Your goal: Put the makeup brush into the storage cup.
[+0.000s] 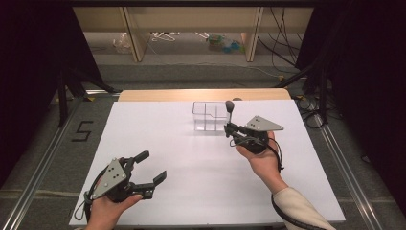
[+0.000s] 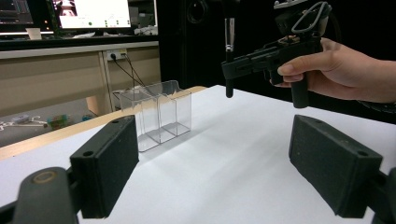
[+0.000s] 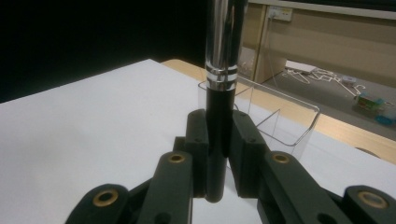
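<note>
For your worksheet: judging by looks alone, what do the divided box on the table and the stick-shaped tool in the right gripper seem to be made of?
Divided box: probably clear hard plastic, glossy; the table shows through its walls.
Stick-shaped tool, clamped upright in the right gripper: the lower handle looks like black plastic or lacquer, and the upper part like polished metal, mirror-bright with a ringed band.
</note>
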